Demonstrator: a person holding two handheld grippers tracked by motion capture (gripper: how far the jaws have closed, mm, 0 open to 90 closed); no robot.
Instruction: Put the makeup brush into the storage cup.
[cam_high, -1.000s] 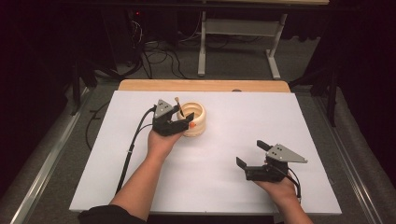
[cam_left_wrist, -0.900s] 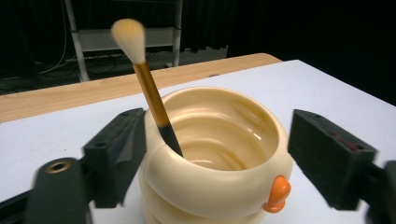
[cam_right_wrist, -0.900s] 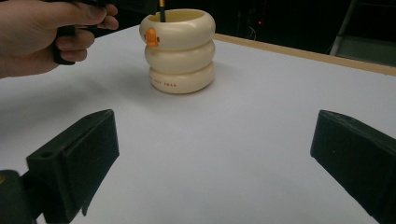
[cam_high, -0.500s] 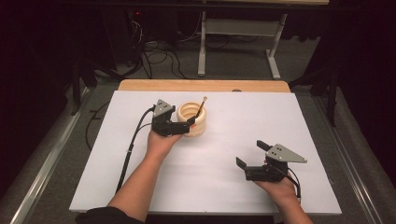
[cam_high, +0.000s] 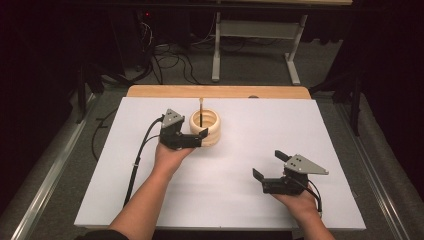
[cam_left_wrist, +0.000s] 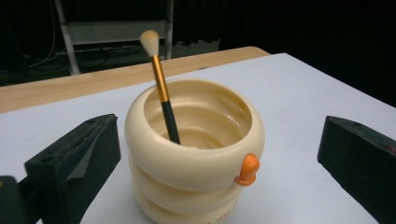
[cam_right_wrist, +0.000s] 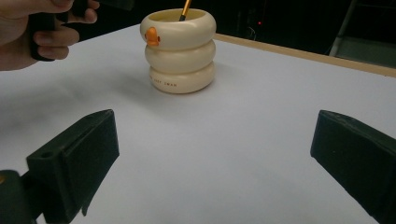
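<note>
A cream ringed cup (cam_high: 212, 125) with an orange duck beak (cam_left_wrist: 246, 169) stands on the white table top (cam_high: 225, 200), back of centre. A makeup brush (cam_high: 200, 107) with a dark handle, gold ferrule and pale tip (cam_left_wrist: 149, 39) leans in the cup (cam_left_wrist: 196, 163). My left gripper (cam_high: 197, 132) sits at the cup's near left side. Its jaws have just been opening and stand wide, with the cup between them untouched. My right gripper (cam_high: 269, 165) rests open near the front right, aimed at the cup (cam_right_wrist: 180, 51), nothing between its jaws.
A wooden strip (cam_high: 220, 91) borders the table's far edge. The left gripper's cable (cam_high: 142, 150) trails down the left side of the sheet. Behind the table stand a metal desk frame (cam_high: 255, 30) and floor cables. The hand holding the left gripper (cam_right_wrist: 28, 32) shows in the right gripper view.
The left gripper has let go of the brush, which now stands in the cup, first leaning right and now more upright. Its jaws have spread wide. The right gripper has stayed put.
</note>
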